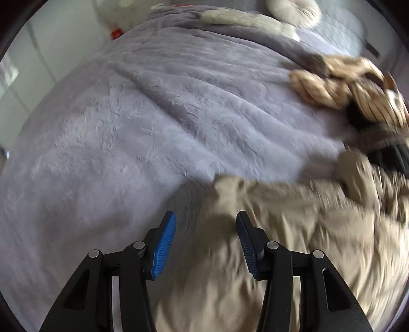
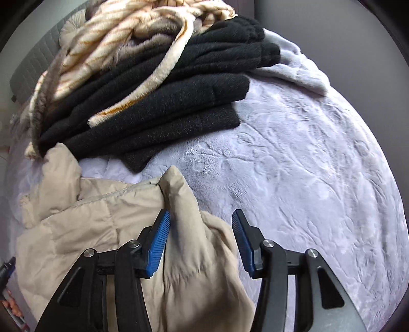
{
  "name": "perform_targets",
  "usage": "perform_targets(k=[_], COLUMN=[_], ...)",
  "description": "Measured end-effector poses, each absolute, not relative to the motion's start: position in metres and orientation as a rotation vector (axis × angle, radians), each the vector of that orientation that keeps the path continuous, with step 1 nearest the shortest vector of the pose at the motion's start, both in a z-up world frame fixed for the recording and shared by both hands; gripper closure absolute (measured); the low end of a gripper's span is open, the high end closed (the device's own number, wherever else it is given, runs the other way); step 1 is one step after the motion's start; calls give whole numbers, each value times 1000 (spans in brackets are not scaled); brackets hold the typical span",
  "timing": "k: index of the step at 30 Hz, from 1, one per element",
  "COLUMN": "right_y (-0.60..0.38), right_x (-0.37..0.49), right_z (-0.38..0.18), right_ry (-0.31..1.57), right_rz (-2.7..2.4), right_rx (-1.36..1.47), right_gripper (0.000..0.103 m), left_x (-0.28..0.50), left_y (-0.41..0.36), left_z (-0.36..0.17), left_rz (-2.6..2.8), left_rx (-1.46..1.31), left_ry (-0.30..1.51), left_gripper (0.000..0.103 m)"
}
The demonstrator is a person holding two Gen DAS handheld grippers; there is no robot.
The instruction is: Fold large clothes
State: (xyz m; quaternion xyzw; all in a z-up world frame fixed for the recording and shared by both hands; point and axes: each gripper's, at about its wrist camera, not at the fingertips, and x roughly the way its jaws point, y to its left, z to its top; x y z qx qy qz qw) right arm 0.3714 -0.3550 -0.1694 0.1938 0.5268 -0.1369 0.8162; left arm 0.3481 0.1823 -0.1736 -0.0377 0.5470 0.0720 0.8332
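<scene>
Beige jacket (image 2: 102, 229) bunched on lilac blanket (image 2: 306, 166), near black stack (image 2: 166, 102). Right gripper (image 2: 202, 224) parted, fabric ridge between pads, unpinched. Left gripper (image 1: 207, 227) parted over blurred jacket edge, apparently empty. Step: re-gripping. Next: pinch edges, spread flat.

place: a bedroom in a home
bed cover: lavender plush blanket (image 1: 158, 122) spread wide and wrinkled
headboard: grey quilted panel (image 2: 33, 61) behind the heap
clothes: black knit garments (image 2: 179, 102) stacked beneath a cream striped fur throw (image 2: 122, 33); beige padded jacket (image 2: 107, 219) nearby
soft toy: white plush (image 1: 120, 12) by the pale wall (image 1: 64, 38)
</scene>
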Motion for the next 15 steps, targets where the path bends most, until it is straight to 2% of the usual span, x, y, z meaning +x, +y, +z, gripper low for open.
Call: perform_targets(k=[3,7,12,13,14,15], right_y=[-351,-330,-311,-307,-303,-298], right_x=[347,318,281,275,268,260], right_z=[-151,-126,-120,-118,-118,-119], right_ry=[1083,1053,1055,1055,1062,1070], right_rz=[-285,-253,-171,-153,-135,-124], right_rx=[405,381,448,461,476,486], right_gripper=[40,36,24,23,23,23], left_x=[330,300,267,259,252,244], left_y=[175,165,148,145,142,141], left_z=[-166,-162,-156,-154,-152,-149], left_rz=[132,110,88,83,80,80], left_rx=[-55,-112,-98,-92,-92,-97], left_ry=[1183,1217,1238,1242,1247,1244], left_gripper=[52,52,52,49,39,16])
